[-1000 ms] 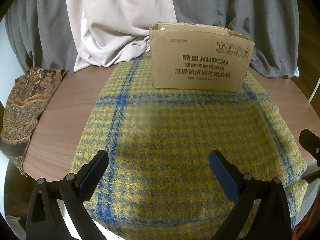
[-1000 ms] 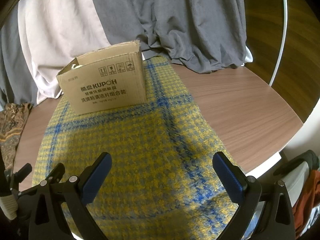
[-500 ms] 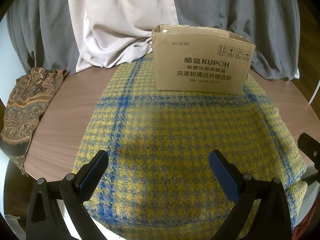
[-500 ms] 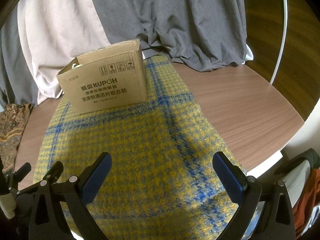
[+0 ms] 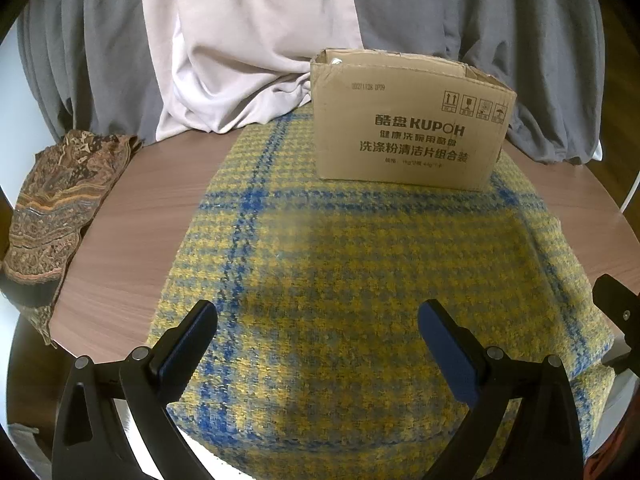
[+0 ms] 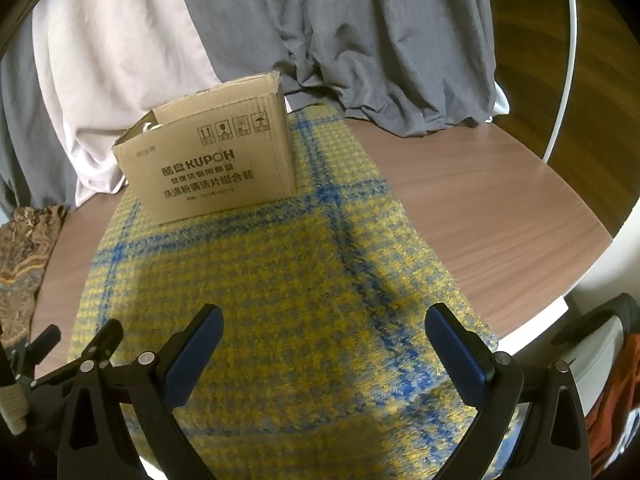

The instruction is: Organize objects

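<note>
A yellow and blue checked cloth [image 5: 360,264] lies spread on the round wooden table [image 5: 132,216], its near edge hanging over the table's front; it also shows in the right wrist view [image 6: 280,288]. An open cardboard box [image 5: 408,120] printed KUPOH stands on the cloth's far end, also in the right wrist view [image 6: 212,168]. My left gripper [image 5: 318,344] is open and empty above the cloth's near part. My right gripper [image 6: 322,346] is open and empty above the same near part, to the right of the left one.
A brown patterned cloth [image 5: 60,208] lies at the table's left edge. Grey [image 5: 520,40] and pale pink [image 5: 248,40] fabrics hang behind the table. A white curved tube [image 6: 564,60] stands at the right. Bare table [image 6: 480,208] lies right of the checked cloth.
Both grippers have crept slightly, so the box sits a little further right in each view. Both stay open and empty.
</note>
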Action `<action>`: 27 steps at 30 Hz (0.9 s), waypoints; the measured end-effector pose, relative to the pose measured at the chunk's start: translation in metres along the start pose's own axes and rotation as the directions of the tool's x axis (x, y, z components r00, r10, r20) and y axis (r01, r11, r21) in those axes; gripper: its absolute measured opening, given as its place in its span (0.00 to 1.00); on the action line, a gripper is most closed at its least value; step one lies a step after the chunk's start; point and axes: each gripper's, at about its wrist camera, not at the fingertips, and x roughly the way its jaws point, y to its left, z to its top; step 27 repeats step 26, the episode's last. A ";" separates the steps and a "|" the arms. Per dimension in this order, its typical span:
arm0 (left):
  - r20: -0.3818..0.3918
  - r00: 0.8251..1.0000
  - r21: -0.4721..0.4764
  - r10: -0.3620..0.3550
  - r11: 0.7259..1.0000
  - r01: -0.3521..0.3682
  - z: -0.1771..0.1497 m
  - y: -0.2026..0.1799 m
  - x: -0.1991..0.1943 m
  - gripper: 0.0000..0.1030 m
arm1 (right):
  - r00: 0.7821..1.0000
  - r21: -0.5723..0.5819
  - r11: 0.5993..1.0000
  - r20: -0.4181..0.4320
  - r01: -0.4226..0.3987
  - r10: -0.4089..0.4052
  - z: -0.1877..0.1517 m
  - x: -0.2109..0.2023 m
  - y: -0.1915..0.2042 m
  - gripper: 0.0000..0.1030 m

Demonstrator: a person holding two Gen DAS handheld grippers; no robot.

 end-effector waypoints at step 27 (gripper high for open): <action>-0.006 1.000 0.002 -0.014 1.000 0.014 -0.002 0.000 0.000 0.99 | 1.000 0.014 1.000 -0.004 -0.002 0.002 0.000 0.002 -0.005 0.98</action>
